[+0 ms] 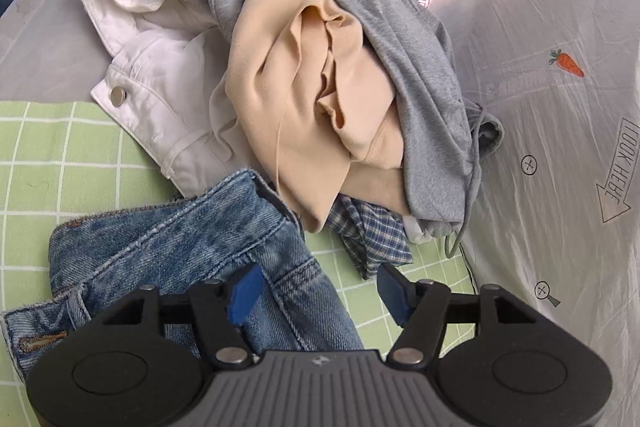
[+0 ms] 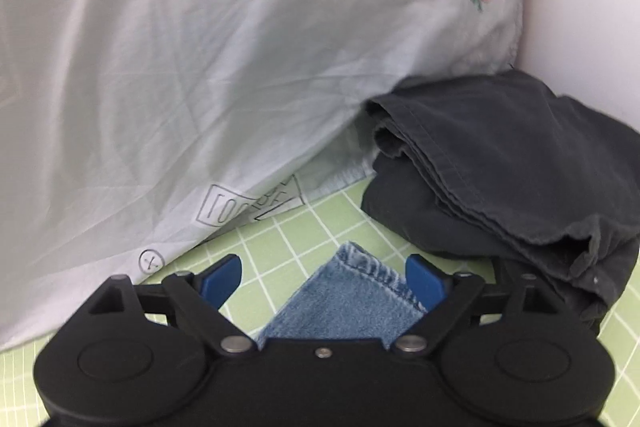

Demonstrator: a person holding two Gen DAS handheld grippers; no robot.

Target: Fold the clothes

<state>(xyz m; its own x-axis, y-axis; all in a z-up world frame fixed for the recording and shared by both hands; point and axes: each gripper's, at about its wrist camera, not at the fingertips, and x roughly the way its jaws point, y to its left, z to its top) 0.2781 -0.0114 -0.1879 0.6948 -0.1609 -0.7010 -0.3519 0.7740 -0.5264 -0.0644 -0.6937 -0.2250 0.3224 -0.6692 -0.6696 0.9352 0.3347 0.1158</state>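
Note:
Blue jeans [image 1: 180,251] lie on the green checked sheet [image 1: 48,163], waistband at the lower left. My left gripper [image 1: 318,287] is open just above the jeans' upper part, its blue pads [image 1: 244,291] apart. Behind it lies a pile: a white denim garment [image 1: 156,75], a beige garment [image 1: 304,99], a grey hoodie [image 1: 404,39] and a blue plaid piece [image 1: 372,231]. In the right wrist view my right gripper [image 2: 324,281] is open over the hemmed end of a jeans leg [image 2: 352,295], which lies flat between the pads.
A pale pillow [image 2: 200,67] with a carrot print [image 1: 566,63] and "LOOK HERE" arrow rests against the wall. A folded dark grey garment [image 2: 500,167] lies on the sheet at the right, close to my right gripper.

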